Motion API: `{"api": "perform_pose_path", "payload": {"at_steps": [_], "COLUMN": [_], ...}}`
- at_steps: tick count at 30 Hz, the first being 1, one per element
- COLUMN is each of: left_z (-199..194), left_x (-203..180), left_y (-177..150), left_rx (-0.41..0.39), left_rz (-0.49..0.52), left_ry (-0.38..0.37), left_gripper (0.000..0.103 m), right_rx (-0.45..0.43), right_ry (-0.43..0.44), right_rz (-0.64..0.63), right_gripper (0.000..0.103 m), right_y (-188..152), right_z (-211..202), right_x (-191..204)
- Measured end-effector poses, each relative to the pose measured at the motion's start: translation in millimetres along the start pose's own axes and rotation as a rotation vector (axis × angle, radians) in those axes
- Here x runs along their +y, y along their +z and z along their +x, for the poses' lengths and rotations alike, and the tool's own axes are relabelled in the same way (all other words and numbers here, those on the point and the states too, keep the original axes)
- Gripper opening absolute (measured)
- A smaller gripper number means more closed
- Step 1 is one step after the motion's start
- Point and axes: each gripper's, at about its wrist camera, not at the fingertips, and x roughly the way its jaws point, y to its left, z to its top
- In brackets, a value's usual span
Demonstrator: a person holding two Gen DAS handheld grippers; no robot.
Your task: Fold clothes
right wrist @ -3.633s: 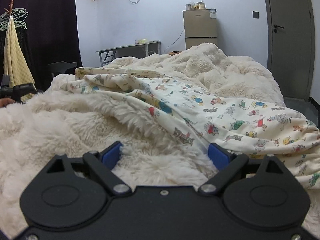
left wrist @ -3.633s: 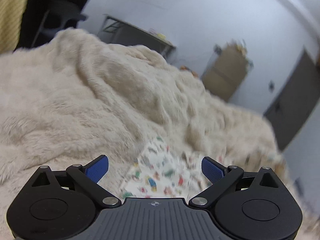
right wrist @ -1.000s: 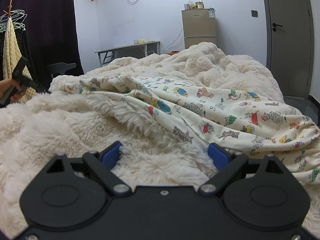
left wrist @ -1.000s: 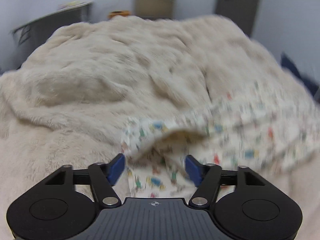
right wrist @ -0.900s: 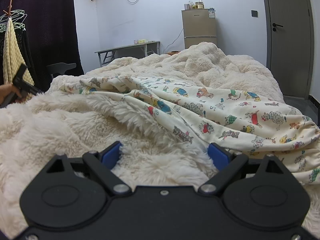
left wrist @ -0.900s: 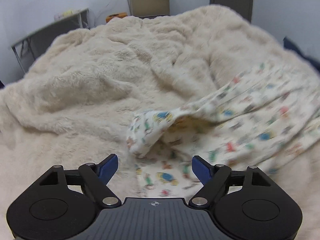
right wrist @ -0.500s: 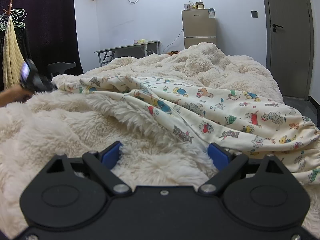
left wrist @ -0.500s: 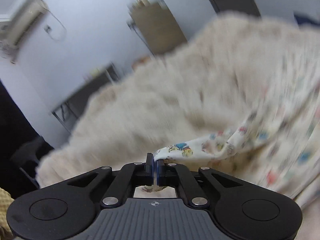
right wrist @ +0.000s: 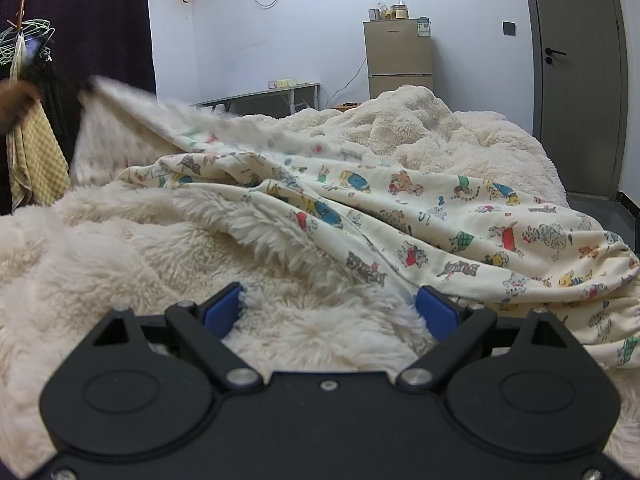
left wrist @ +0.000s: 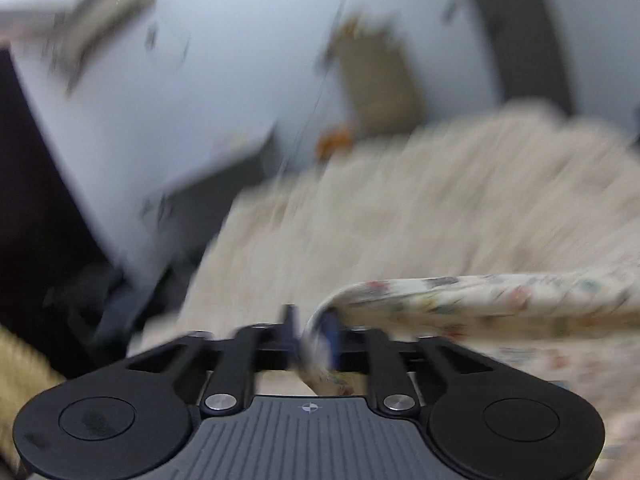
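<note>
Two claws are at work on a bed with a fluffy cream blanket point(left wrist: 400, 208). From the left wrist view everything is blurry. The left claw point(left wrist: 310, 334) is opening, but its two blue pads are close together. A corner of the cloth point(left wrist: 480, 292) sits pinched between them. That cloth is pale with lots of little colored pictures on it. It stretches from the claw to the right side, lifted up over the blanket. Behind it are a white wall and a brown fridge point(left wrist: 376, 76), too smeared to see well. From the right wrist view things are sharp. The right claw point(right wrist: 328, 312) is wide open and holds nothing. It lies low on the blanket, and only fluff pokes up between its blue pads. The cloth lies spread over the blanket just past this claw and off to the right, with one edge near the right pad. The far left corner of the cloth is pulled up in the air next to a hand point(right wrist: 14, 104), and that part is blurry. A yellow checked towel point(right wrist: 36, 168) hangs below the hand. Farther back stand a counter point(right wrist: 256, 94) by the wall, the fridge, and a gray door point(right wrist: 576, 60).
</note>
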Motion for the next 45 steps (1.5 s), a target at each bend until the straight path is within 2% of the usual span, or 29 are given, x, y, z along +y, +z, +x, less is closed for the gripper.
{"api": "perform_pose_path", "payload": {"at_steps": [1,2,4,5,7,9,10,11,14,15,17,19,20,21,22,23,24,25,27,31,32,34,35,36,37,38,39,42,45], "left_z": [37.1,62.5,86.5,89.2,77.7,54.4,44.7,40.0,49.1,56.1,70.6,86.7,91.5,94.2,96.9,96.3,91.0,84.1,68.9,40.5,36.1,43.5,56.5,69.6,76.1,78.3,78.2,57.8,19.1], "left_x": [-9.5,-16.9,-25.4,-27.0,-23.8,-14.1,-6.4,2.7,33.9,37.9,37.3,26.1,19.9,13.5,7.1,1.9,-1.1,-3.2,-2.3,7.9,10.2,4.6,-5.0,-16.4,-23.6,-27.8,-29.5,-29.2,-46.5], "left_y": [-18.7,-37.1,-71.2,-85.9,-100.0,-112.5,-118.9,-125.8,-152.8,-161.0,-174.2,-183.8,-183.9,-181.5,-179.1,-171.7,-159.9,-147.0,-118.7,-68.1,-60.3,-52.2,-51.2,-54.2,-59.4,-66.6,-72.9,-102.0,-127.3], "left_rx": [0.115,0.189,0.238,0.227,0.163,0.088,0.067,0.070,0.109,0.125,0.177,0.241,0.248,0.240,0.232,0.215,0.183,0.146,0.071,-0.069,-0.082,-0.026,0.069,0.151,0.176,0.169,0.157,0.112,0.016], "left_rz": [-0.015,-0.031,-0.073,-0.090,-0.083,-0.094,-0.131,-0.197,-0.467,-0.530,-0.604,-0.636,-0.637,-0.628,-0.620,-0.586,-0.535,-0.483,-0.421,-0.393,-0.399,-0.383,-0.338,-0.286,-0.259,-0.251,-0.251,-0.219,-0.081], "left_ry": [0.031,0.031,-0.041,-0.077,-0.083,-0.137,-0.196,-0.287,-0.597,-0.628,-0.627,-0.632,-0.638,-0.645,-0.652,-0.619,-0.567,-0.516,-0.462,-0.353,-0.316,-0.289,-0.279,-0.266,-0.244,-0.218,-0.211,-0.284,-0.305], "left_gripper": [0.059,0.059,0.059,0.059,0.060,0.072,0.078,0.088,0.088,0.088,0.086,0.079,0.064,0.035,0.020,0.004,0.000,0.000,0.000,0.000,0.000,0.000,0.008,0.028,0.041,0.061,0.063,0.063,0.062], "right_rx": [0.000,0.000,0.000,0.000,0.001,0.001,0.001,0.001,0.001,0.001,0.001,0.001,0.002,0.002,0.002,0.002,0.002,0.003,0.003,0.004,0.004,0.004,0.004,0.004,0.004,0.003,0.003,0.003,0.003], "right_ry": [0.000,-0.001,-0.001,0.000,0.000,-0.001,-0.002,-0.002,-0.001,0.000,0.000,0.000,0.001,0.000,0.000,0.000,-0.001,-0.001,-0.001,-0.002,-0.003,-0.004,-0.003,-0.003,-0.002,-0.002,-0.002,-0.003,-0.002], "right_rz": [-0.001,-0.001,0.000,0.001,0.002,0.002,0.002,0.001,0.003,0.004,0.004,0.004,0.004,0.004,0.004,0.004,0.004,0.004,0.003,0.002,0.002,0.002,0.002,0.003,0.003,0.003,0.003,0.003,0.003], "right_gripper": [0.093,0.093,0.093,0.093,0.093,0.093,0.093,0.093,0.093,0.093,0.093,0.093,0.093,0.093,0.093,0.093,0.093,0.093,0.093,0.093,0.093,0.093,0.093,0.093,0.093,0.093,0.093,0.093,0.093], "right_y": [0.0,0.1,0.2,0.2,0.4,0.5,0.4,0.3,0.0,-0.1,-0.2,-0.3,-0.3,-0.4,-0.6,-0.7,-0.7,-0.7,-0.6,-0.3,-0.2,0.2,0.4,0.3,0.2,0.0,-0.2,-0.4,-0.6], "right_z": [0.0,-0.1,0.1,0.3,1.0,1.5,1.6,1.7,2.1,2.2,2.3,2.2,2.0,1.9,1.8,1.6,1.4,1.2,1.4,1.7,1.6,1.6,1.5,1.4,1.3,1.0,0.8,0.3,-0.4], "right_x": [0.0,0.0,-0.1,-0.2,0.2,0.6,0.8,1.0,0.8,0.7,0.2,0.3,-0.3,-0.4,-0.4,-0.6,-0.7,-0.9,-0.6,0.9,1.1,1.3,1.2,1.1,1.1,1.1,1.3,1.7,1.0]}}
